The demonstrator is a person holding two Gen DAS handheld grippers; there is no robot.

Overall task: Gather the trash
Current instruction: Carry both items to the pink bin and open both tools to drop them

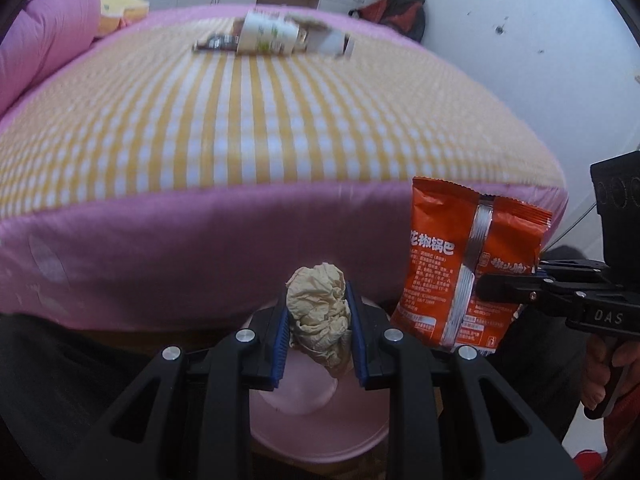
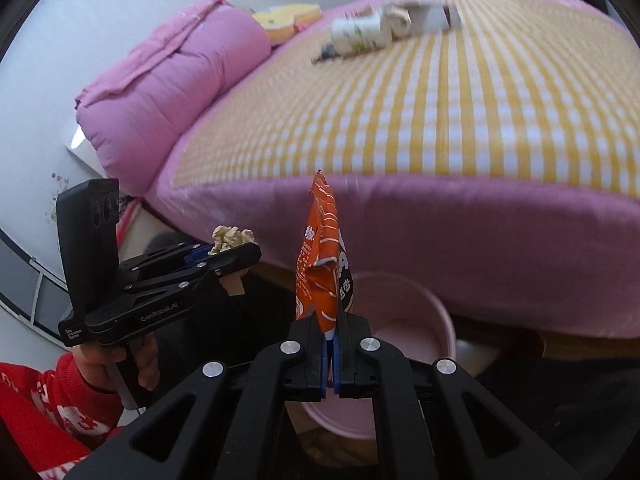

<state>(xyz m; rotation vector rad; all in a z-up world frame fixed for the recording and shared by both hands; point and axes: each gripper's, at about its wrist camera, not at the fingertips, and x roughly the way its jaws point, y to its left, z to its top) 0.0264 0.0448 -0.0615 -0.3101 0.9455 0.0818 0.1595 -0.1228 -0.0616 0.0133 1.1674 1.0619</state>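
Pink bin (image 1: pixel 320 436) beneath bed (image 1: pixel 280 120) edge

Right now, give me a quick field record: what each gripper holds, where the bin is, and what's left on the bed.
left gripper: shut on crumpled paper ball
right gripper: shut on orange snack packet
pink bin: on the floor by the bed, below both grippers
bed: white bottle and other litter at far end, blurred

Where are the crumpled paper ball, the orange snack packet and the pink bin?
crumpled paper ball (image 1: pixel 318 312), left wrist view, its middle.
orange snack packet (image 2: pixel 320 276), right wrist view, its folded front.
pink bin (image 2: pixel 416 320), right wrist view, inner wall.
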